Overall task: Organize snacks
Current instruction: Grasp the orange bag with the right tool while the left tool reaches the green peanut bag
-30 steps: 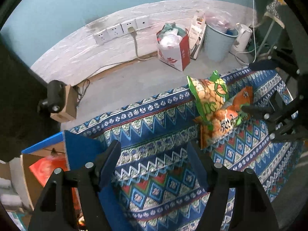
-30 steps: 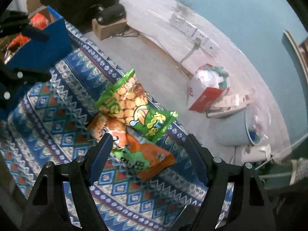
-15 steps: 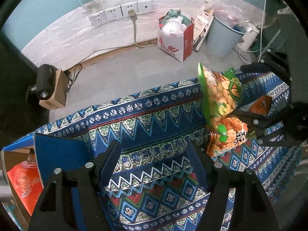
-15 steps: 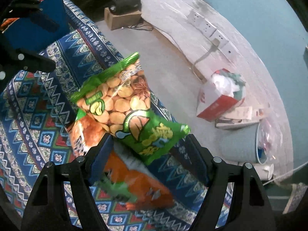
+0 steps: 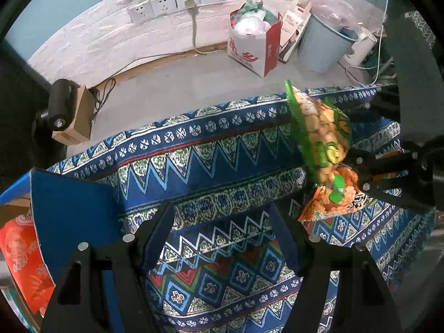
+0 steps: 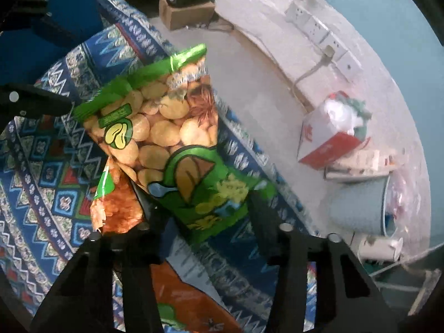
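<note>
A green snack bag (image 6: 172,127) printed with pale beans has its lower end between the fingers of my right gripper (image 6: 198,197), whose jaws are closing and press on it. In the left wrist view the green bag (image 5: 319,130) stands tipped up on edge in the right gripper (image 5: 352,172). Under it an orange snack bag (image 6: 119,202) lies flat on the patterned cloth (image 5: 216,149). My left gripper (image 5: 219,211) hangs open over bare cloth, holding nothing. A blue box (image 5: 69,208) at the left holds an orange packet (image 5: 22,255).
The cloth-covered table ends at a far edge (image 5: 194,119) above a grey floor. On the floor stand a red and white paper bag (image 5: 255,44), a pale blue bin (image 5: 324,47), a white kettle (image 5: 360,47) and a small cardboard box (image 5: 75,119). Wall sockets (image 5: 174,2) run behind.
My right gripper has come down over the green bag and its fingers have drawn in on the bag's lower end, tipping the bag up off the orange one. The left gripper has sunk a little.
</note>
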`<state>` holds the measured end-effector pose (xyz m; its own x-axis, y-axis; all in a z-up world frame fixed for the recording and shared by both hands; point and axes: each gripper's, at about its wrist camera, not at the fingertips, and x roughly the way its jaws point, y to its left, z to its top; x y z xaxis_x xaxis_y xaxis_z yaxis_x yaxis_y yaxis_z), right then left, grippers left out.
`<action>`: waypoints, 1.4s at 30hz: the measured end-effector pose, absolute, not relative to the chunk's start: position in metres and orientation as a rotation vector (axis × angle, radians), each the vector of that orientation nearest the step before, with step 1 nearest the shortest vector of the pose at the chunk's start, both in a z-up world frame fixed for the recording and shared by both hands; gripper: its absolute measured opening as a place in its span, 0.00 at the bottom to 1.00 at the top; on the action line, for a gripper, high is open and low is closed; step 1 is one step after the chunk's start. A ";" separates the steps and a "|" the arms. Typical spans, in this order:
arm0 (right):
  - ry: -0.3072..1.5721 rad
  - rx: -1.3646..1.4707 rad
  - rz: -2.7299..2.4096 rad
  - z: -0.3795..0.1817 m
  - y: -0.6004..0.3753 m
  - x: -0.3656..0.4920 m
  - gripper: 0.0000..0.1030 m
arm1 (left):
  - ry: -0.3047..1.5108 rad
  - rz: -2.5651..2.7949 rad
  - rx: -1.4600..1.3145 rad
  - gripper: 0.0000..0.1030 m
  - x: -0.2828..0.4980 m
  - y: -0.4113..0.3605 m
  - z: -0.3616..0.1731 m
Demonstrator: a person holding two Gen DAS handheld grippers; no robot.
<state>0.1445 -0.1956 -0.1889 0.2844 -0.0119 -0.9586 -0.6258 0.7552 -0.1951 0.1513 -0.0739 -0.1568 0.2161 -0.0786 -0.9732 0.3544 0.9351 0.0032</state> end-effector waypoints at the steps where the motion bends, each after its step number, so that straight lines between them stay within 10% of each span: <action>1: 1.243 -0.611 0.444 -0.190 -0.196 0.143 0.30 | 1.326 -0.307 0.247 0.70 0.149 -0.075 -0.157; 26: 1.565 -0.159 0.226 -0.191 -0.249 0.016 0.16 | 1.365 -0.400 0.290 0.70 0.070 -0.099 -0.145; 33: 1.435 -0.132 0.158 -0.153 -0.258 -0.007 0.63 | 1.326 -0.410 0.334 0.70 0.058 -0.097 -0.138; 42: 1.388 -0.212 0.340 -0.147 -0.207 -0.014 0.66 | 1.309 -0.403 0.324 0.71 0.058 -0.084 -0.138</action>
